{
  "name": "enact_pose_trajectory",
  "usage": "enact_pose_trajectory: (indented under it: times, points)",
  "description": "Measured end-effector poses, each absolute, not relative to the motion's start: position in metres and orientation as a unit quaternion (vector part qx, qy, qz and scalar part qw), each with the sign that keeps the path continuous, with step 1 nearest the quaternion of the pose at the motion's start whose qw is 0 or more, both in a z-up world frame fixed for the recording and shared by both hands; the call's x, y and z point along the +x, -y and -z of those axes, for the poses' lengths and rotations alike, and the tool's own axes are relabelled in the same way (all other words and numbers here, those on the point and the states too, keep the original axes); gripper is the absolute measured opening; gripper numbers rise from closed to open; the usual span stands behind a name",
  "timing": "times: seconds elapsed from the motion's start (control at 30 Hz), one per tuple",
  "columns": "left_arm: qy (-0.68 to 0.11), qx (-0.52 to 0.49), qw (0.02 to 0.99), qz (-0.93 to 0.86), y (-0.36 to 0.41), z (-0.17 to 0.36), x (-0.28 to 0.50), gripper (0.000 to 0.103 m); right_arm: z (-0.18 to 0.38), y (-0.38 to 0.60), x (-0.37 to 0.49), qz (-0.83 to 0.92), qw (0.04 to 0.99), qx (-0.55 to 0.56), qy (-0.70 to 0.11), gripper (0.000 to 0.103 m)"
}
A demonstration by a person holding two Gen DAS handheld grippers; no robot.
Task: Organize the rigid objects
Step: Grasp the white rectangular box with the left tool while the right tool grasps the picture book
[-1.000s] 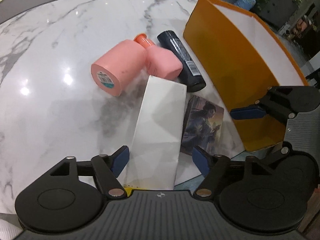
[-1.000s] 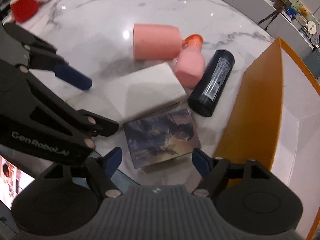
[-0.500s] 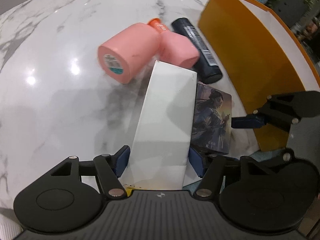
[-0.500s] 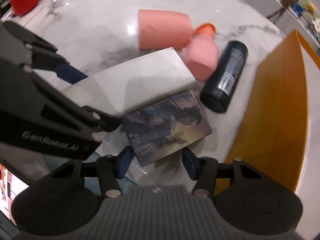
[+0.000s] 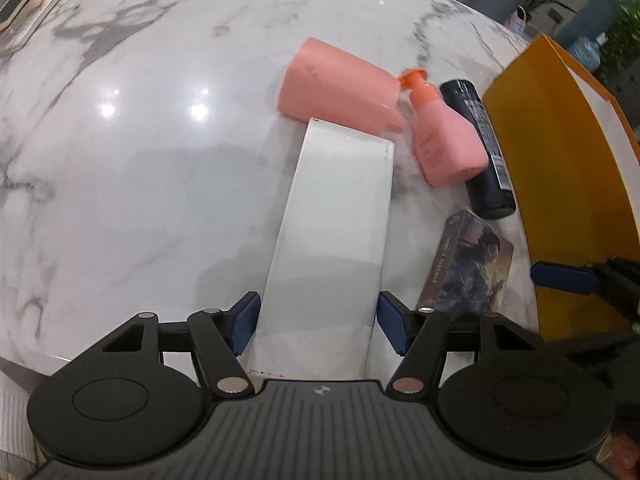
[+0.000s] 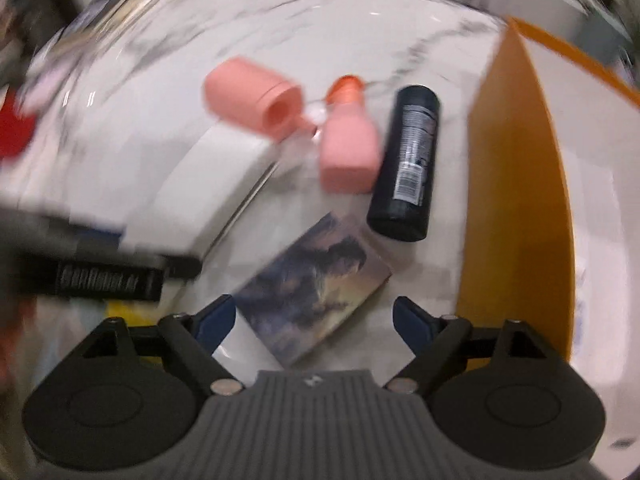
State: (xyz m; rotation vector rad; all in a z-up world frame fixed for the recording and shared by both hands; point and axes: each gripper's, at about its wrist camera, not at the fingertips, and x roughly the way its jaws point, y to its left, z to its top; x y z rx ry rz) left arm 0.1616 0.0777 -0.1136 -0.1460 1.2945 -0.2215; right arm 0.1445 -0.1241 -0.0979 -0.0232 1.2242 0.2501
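White box at marble table edge, orange bin well right

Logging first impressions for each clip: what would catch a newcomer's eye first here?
Probably the long white box reaching out from between the left gripper fingers across the marble table. Next, the pink bottle with its loose pink cap just beyond the box. The tall orange box stands along the right edge.
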Motion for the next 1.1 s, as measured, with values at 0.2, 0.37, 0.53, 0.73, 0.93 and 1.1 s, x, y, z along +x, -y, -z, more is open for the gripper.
enact_pose_trajectory:
  times: [0.2,0.37,0.53,0.73,0.93,1.1]
  points:
    - [-0.599,-0.078,0.792,0.083,-0.093,0.113,0.167,0.073,0.115,0.129,0.156,-0.040,0.810,0.078,-0.580,0.085]
    - [-0.596,-0.064,0.795,0.089,-0.090,0.113,0.170,0.073,0.128,0.124,0.162,-0.020,0.806,0.093,-0.584,0.090]
    - [-0.595,-0.061,0.796,0.097,-0.090,0.114,0.171,0.073,0.130,0.103,0.161,-0.054,0.817,0.011,-0.574,0.087]
    - [-0.611,-0.019,0.781,0.124,-0.080,0.113,0.168,0.069,0.132,0.093,0.155,-0.143,0.803,-0.087,-0.572,0.082]
    - [-0.595,-0.009,0.794,0.124,-0.075,0.113,0.165,0.070,0.131,0.094,0.146,-0.198,0.780,-0.124,-0.580,0.083]
    - [-0.561,-0.032,0.818,0.121,-0.081,0.115,0.165,0.075,0.134,0.101,0.142,-0.163,0.795,-0.092,-0.577,0.088]
